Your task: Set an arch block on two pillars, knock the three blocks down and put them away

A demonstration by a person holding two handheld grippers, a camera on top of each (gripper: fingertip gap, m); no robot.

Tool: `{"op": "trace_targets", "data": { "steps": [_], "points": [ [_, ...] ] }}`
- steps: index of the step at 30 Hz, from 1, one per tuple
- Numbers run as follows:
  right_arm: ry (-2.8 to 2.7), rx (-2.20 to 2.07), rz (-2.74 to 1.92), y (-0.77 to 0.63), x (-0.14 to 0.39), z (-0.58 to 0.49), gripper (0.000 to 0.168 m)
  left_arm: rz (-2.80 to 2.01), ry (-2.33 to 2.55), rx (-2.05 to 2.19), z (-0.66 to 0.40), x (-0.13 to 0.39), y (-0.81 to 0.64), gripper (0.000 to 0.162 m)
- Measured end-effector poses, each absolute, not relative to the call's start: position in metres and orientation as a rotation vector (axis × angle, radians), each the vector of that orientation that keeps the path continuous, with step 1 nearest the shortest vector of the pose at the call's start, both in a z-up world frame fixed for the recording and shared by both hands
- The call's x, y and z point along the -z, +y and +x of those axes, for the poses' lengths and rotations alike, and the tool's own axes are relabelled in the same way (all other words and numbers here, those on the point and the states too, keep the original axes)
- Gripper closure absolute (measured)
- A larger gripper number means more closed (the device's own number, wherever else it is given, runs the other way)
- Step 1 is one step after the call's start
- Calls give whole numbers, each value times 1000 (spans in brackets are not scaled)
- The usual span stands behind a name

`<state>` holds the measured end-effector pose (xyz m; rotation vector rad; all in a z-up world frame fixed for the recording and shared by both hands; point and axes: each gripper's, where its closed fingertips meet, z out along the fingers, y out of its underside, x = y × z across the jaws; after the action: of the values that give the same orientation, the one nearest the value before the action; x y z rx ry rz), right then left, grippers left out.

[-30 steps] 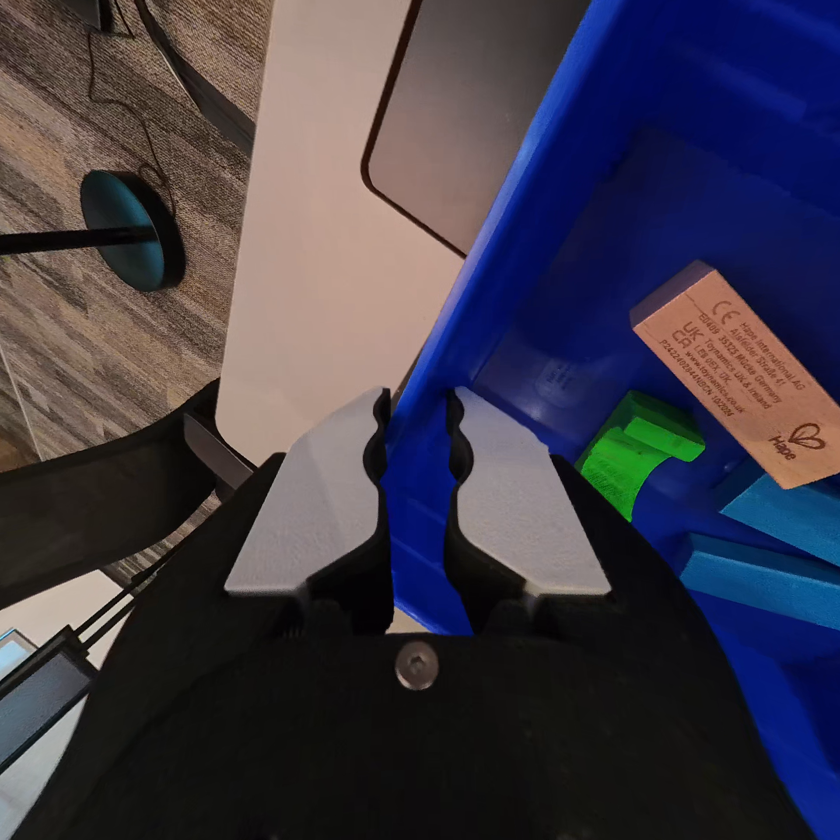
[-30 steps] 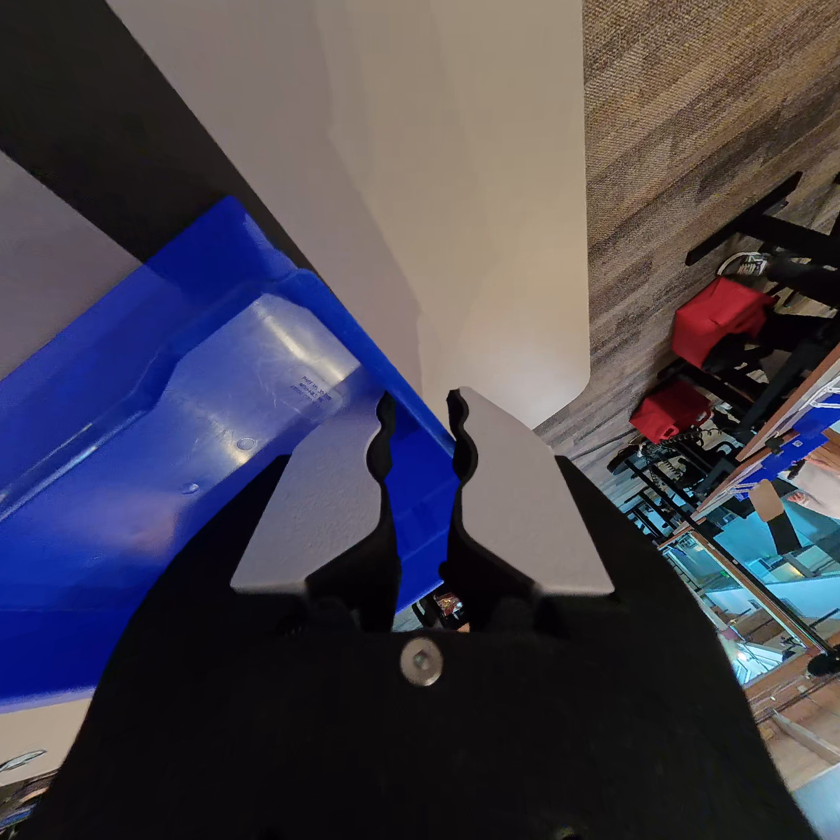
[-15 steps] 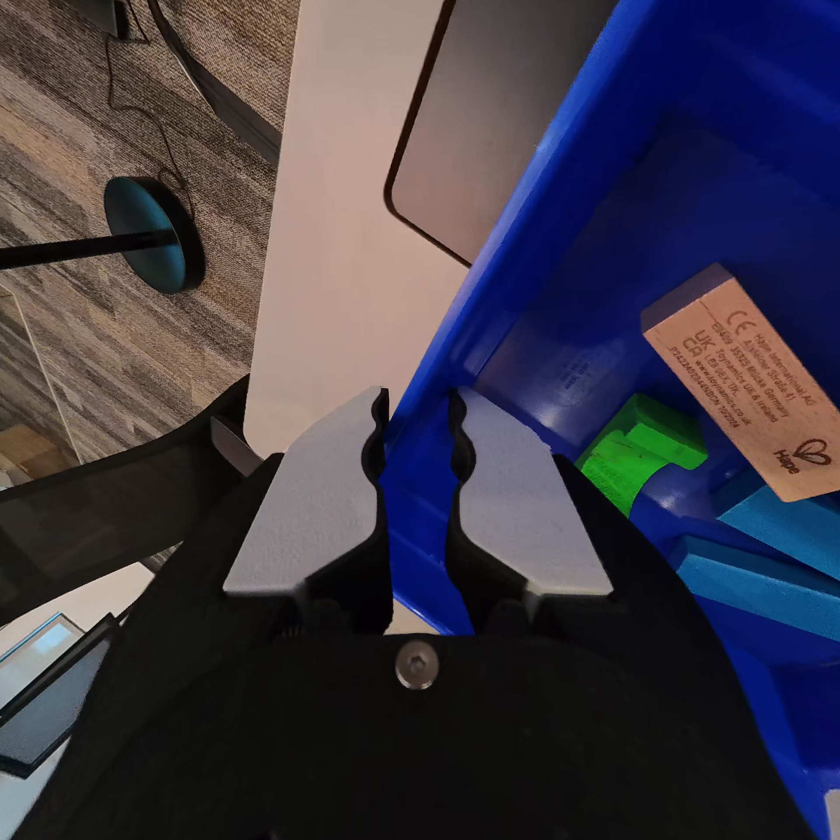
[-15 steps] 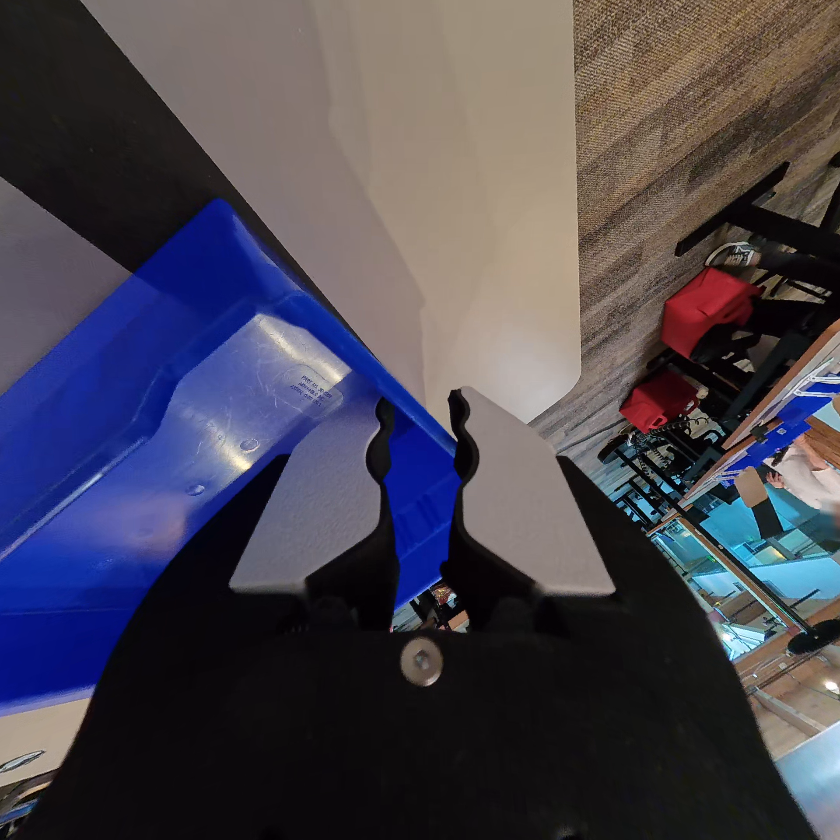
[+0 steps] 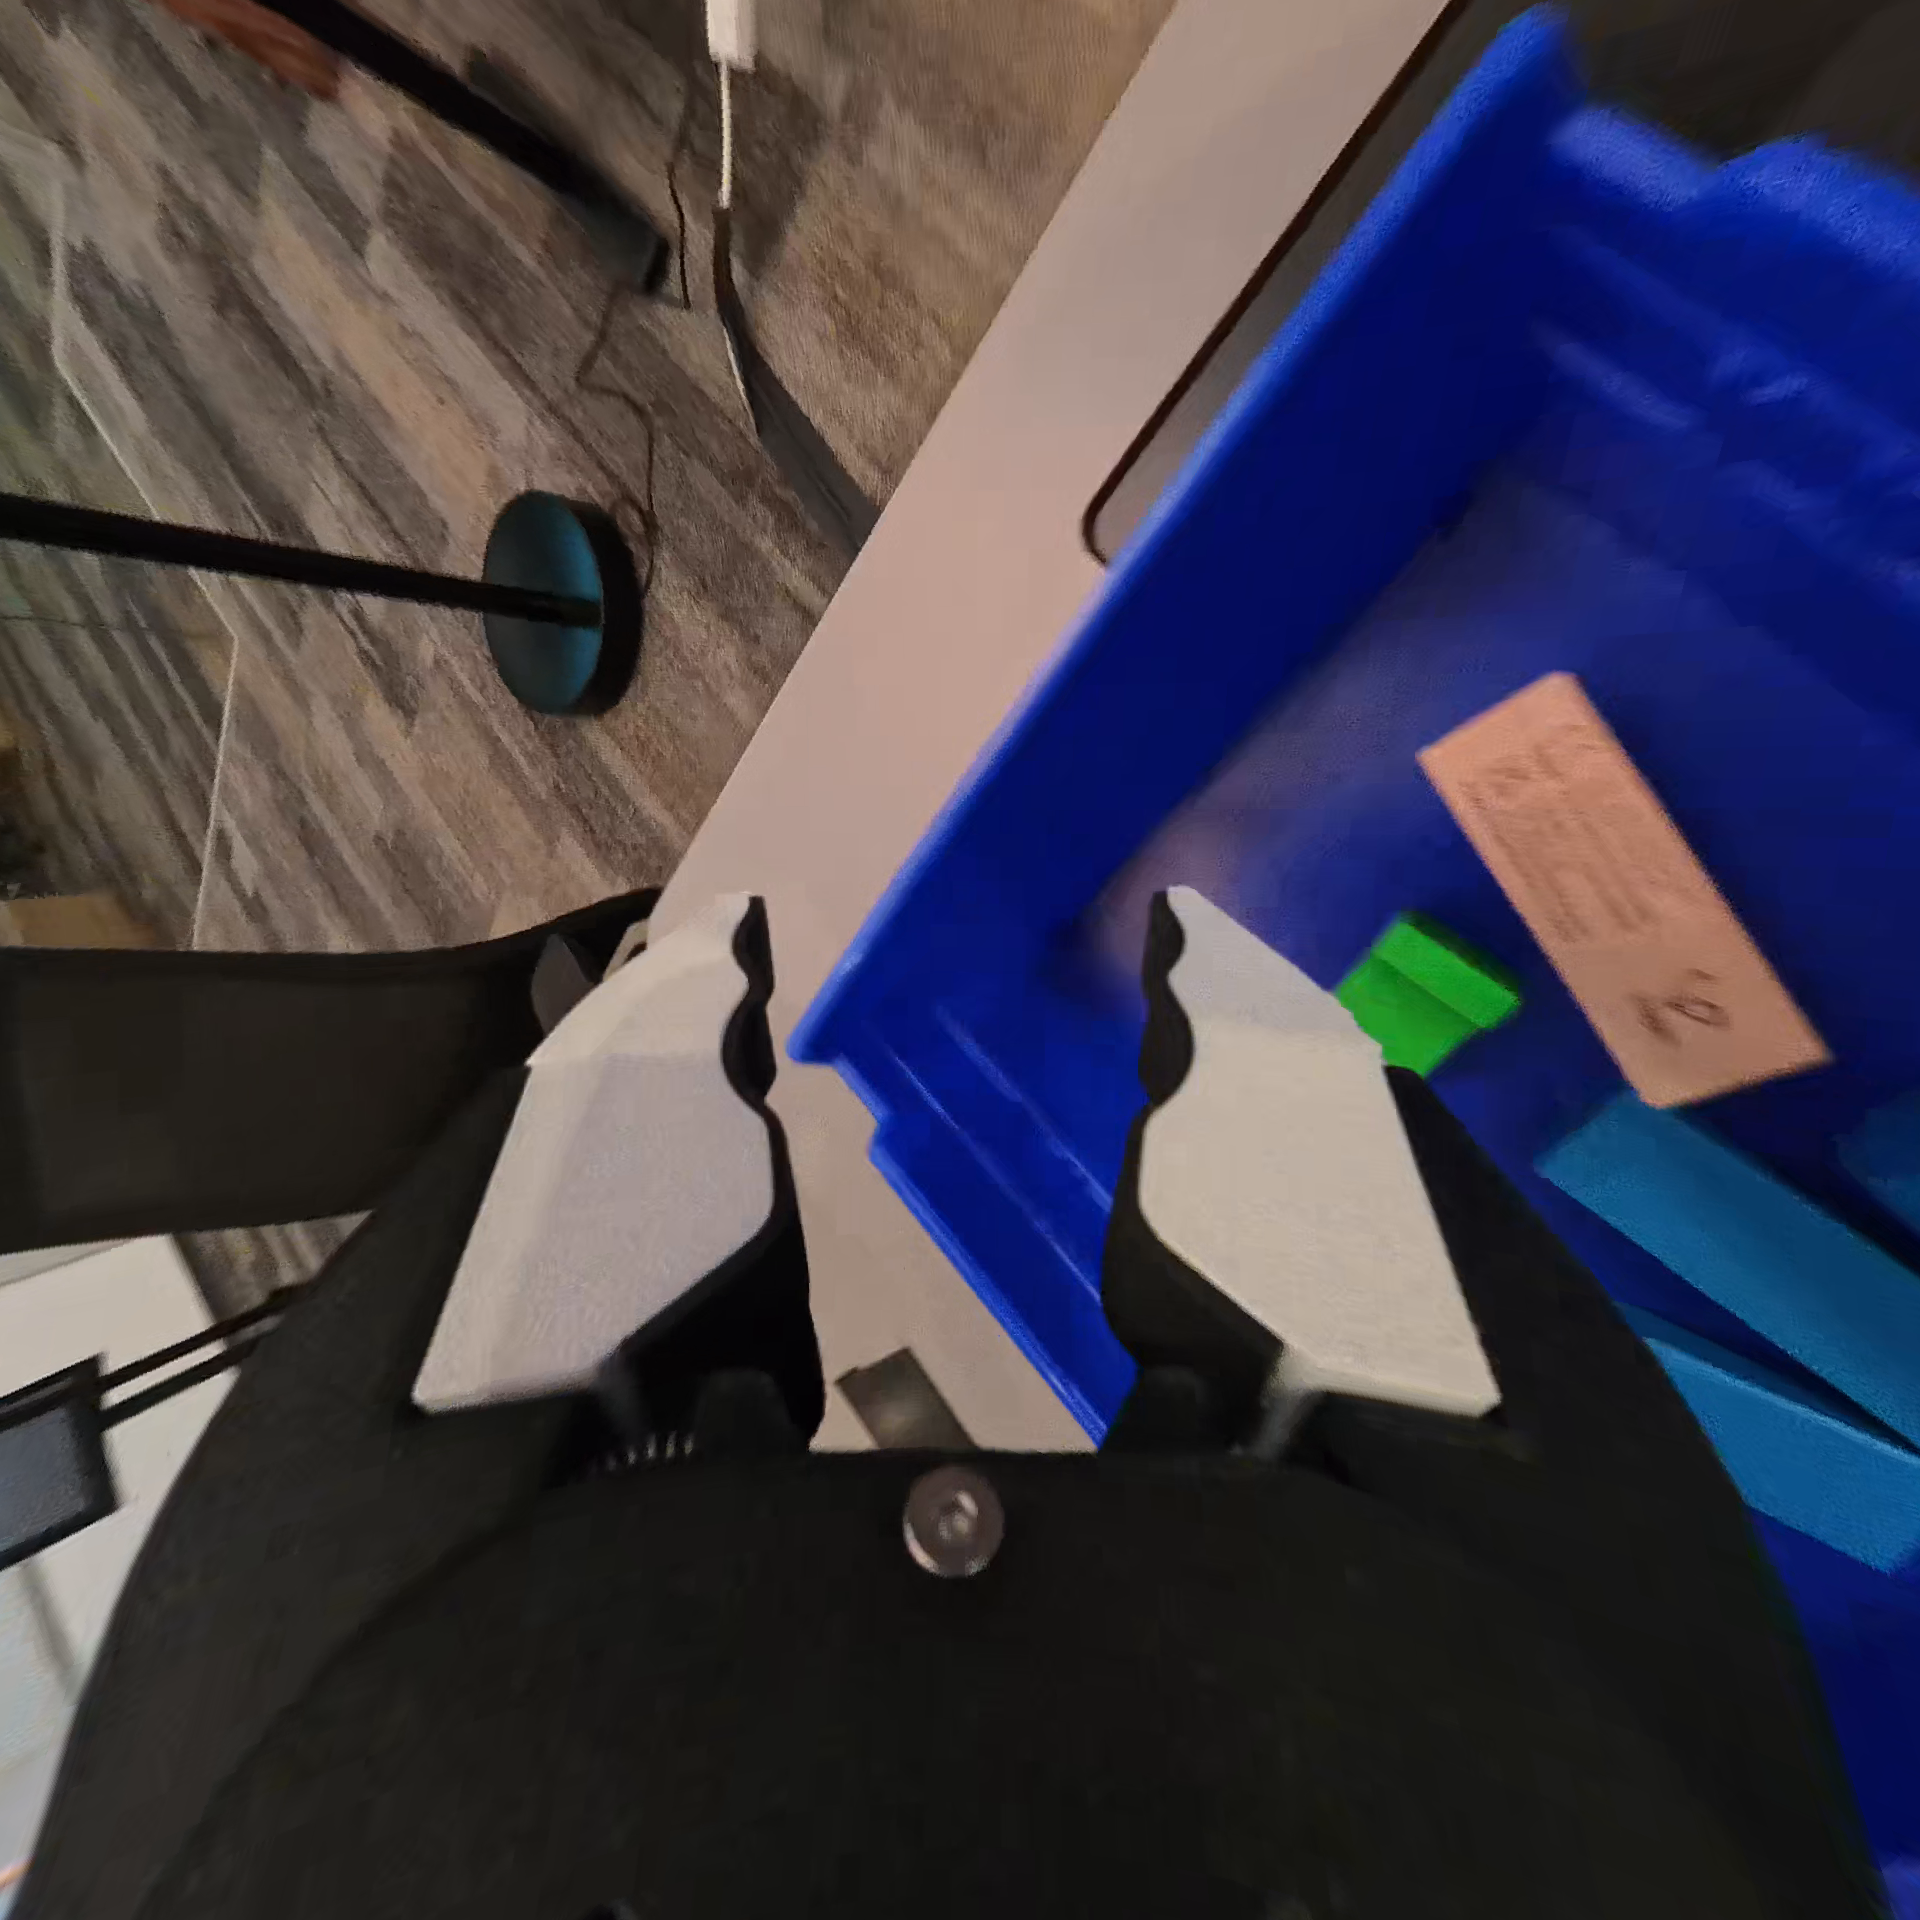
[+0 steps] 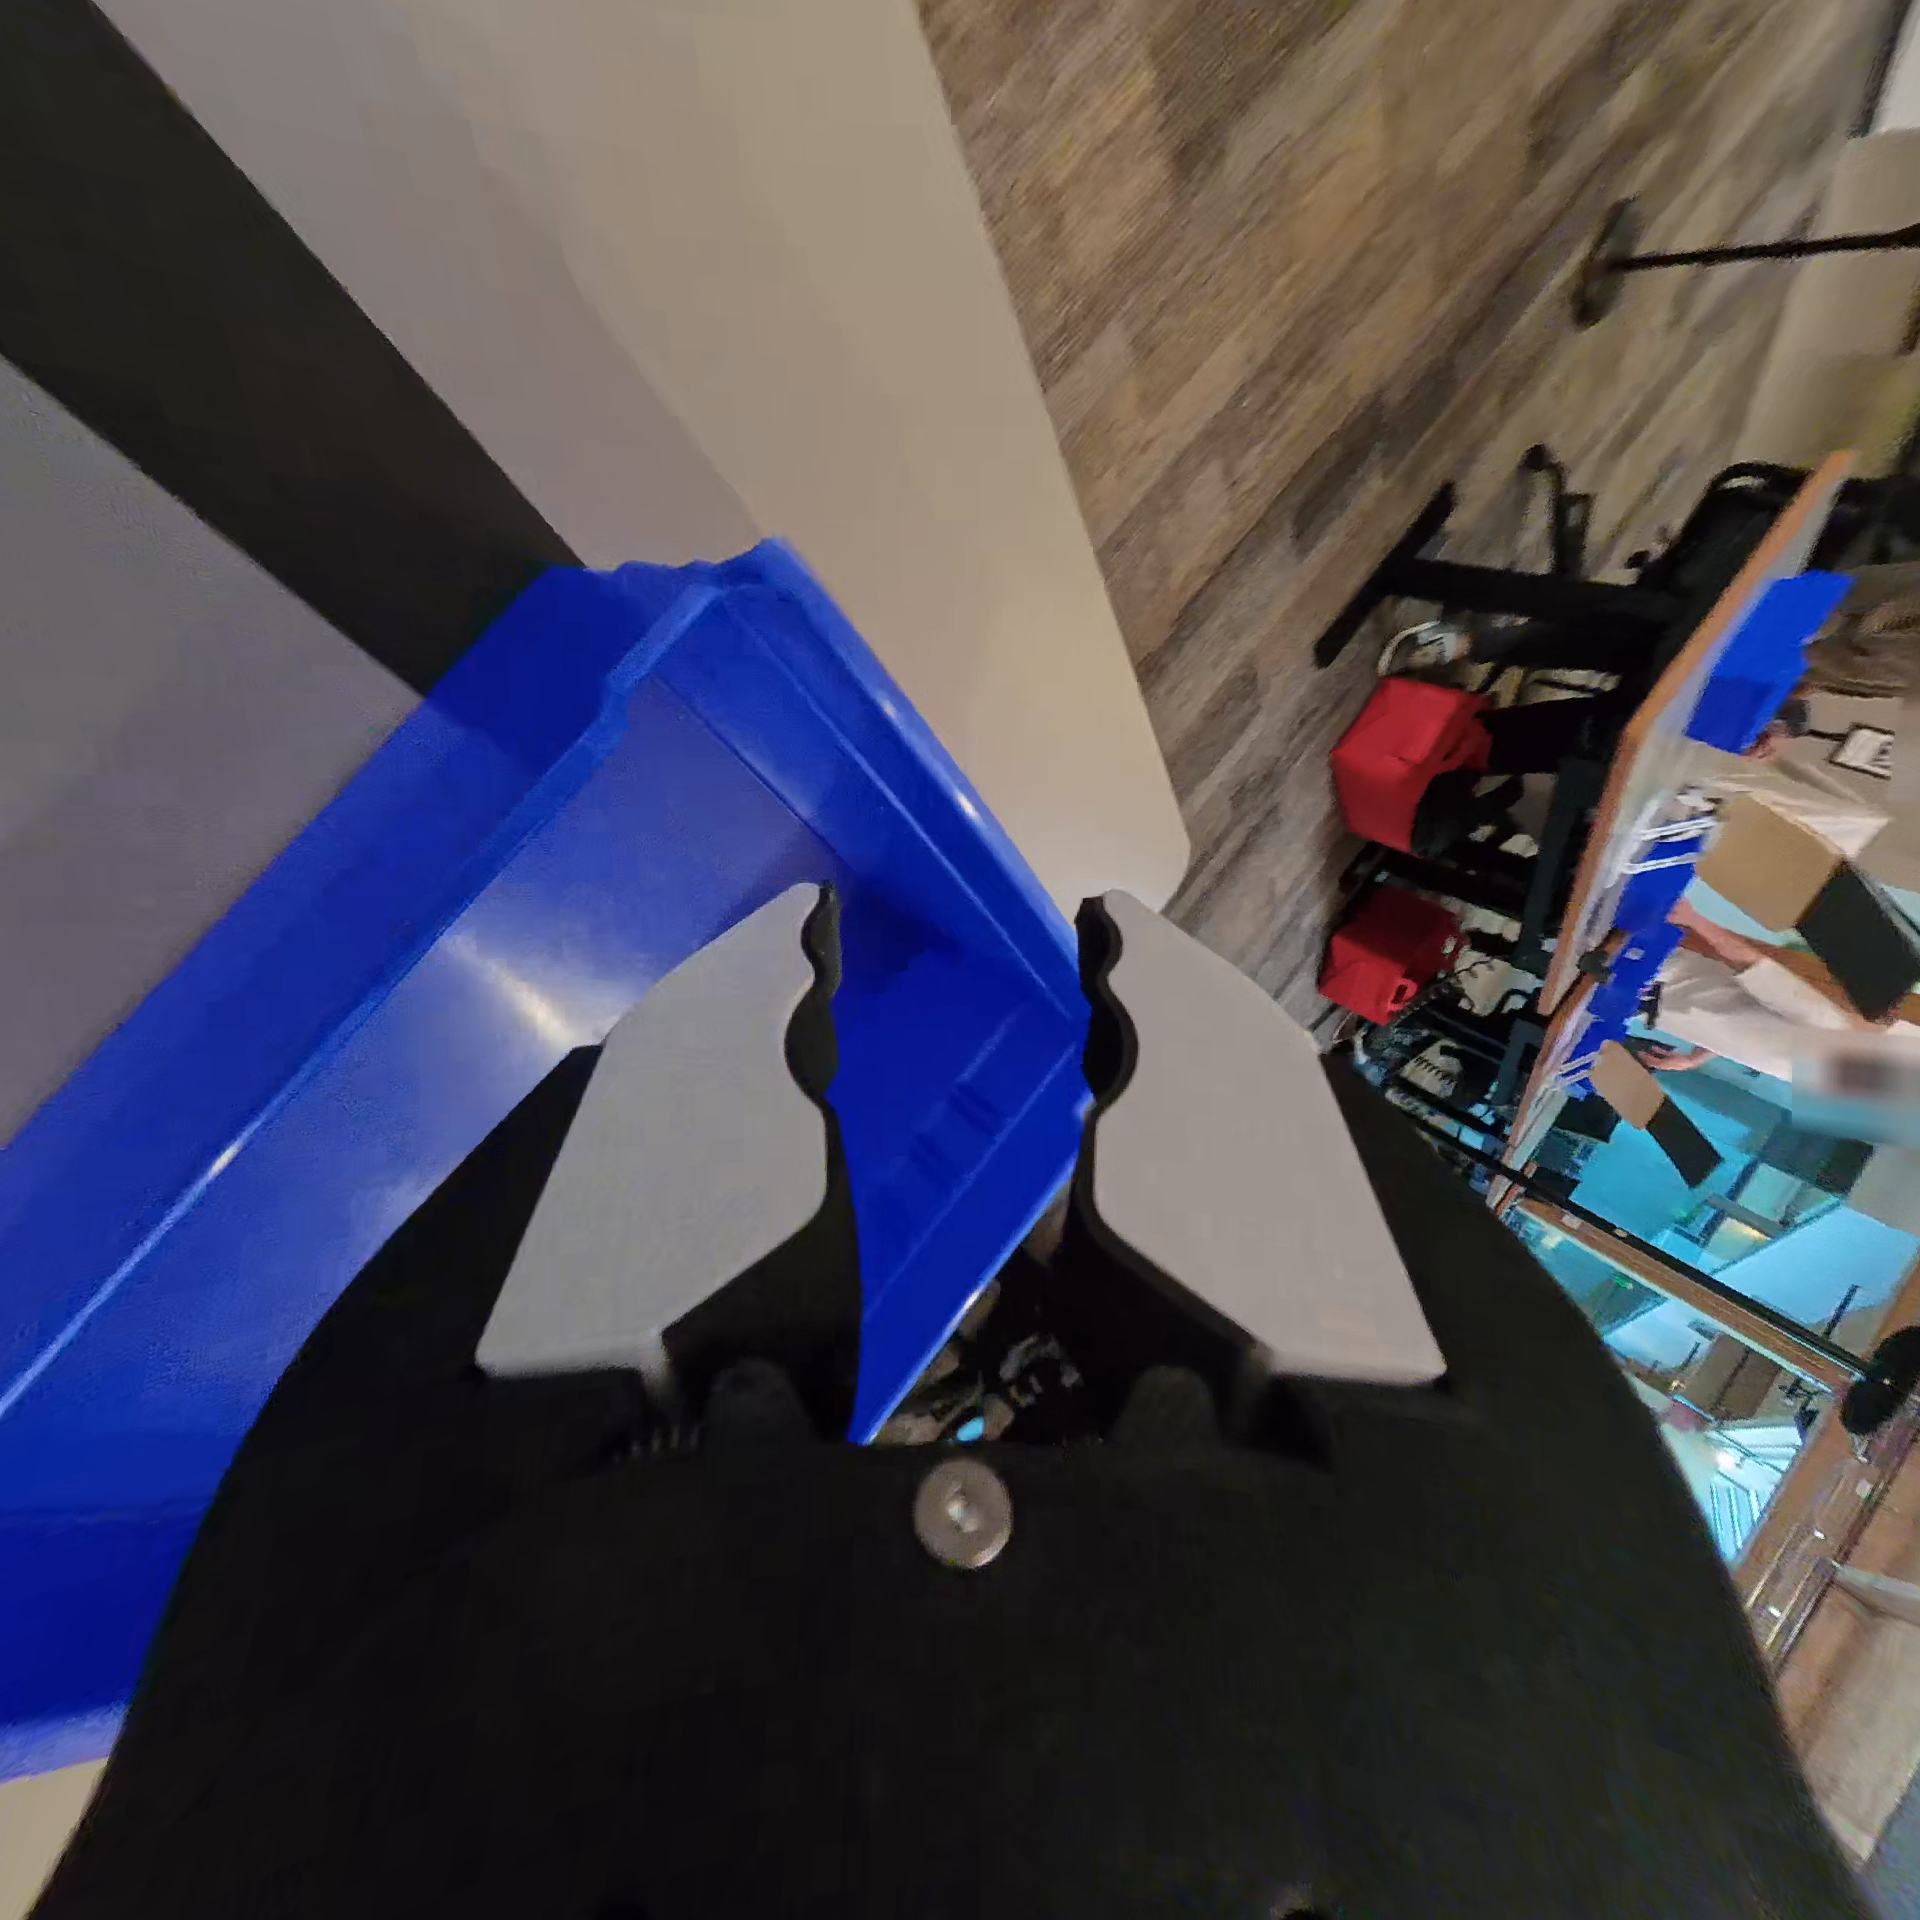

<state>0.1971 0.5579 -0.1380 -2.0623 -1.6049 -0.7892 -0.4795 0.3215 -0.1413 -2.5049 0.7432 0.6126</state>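
Left gripper (image 5: 956, 997): its jaws are wide apart now and hold nothing. Half a second ago they pinched the bin's rim.
Right gripper (image 6: 951, 1003): its jaws are wide apart too and hold nothing. Before, they were squeezed on the other rim.
Blue bin (image 5: 1039, 831): it sits on the white desk (image 5: 935, 582), near the desk's edge. One corner of the bin pokes between the left gripper's fingers, but they do not squeeze it. In the right wrist view a corner of the blue bin (image 6: 935, 831) sits between that gripper's fingers as well, near the desk's rounded corner.
Blocks: they lie inside the bin. I see a green arch block (image 5: 1423, 997), a plain wooden block (image 5: 1621, 883) with print on it, and light blue blocks (image 5: 1714, 1226) by the bin's near wall.
What changed: both grippers let go of the bin, and the view is blurry, so things are moving.
What it means: the blocks look put away and the bin is set down. I think the job is almost finished.
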Motion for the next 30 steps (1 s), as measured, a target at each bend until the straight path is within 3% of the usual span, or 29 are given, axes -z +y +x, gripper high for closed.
{"op": "trace_targets", "data": {
  "steps": [5, 9, 17, 24, 27, 30],
  "points": [
    [-1539, 622, -1911, 473, 99, 175, 124, -2385, 711, -516, -430, 114, 247, 95],
    [-1574, 390, -1818, 373, 102, 145, 134, -2331, 805, -439, -372, 123, 179, 98],
    [-1648, -183, -1741, 202, 180, 69, 134, -2207, 926, -163, -210, 183, 95, 98],
    [-1461, -754, -1805, 176, 214, 3, 117, -2189, 743, 146, -103, 222, 128, 87],
    [-1499, -817, -1763, 167, 229, -9, 111, -2219, 696, 235, -75, 235, 138, 82],
    [-1603, -737, -1709, 156, 240, -11, 105, -2260, 778, 253, -57, 257, 136, 87]
  ]
}}
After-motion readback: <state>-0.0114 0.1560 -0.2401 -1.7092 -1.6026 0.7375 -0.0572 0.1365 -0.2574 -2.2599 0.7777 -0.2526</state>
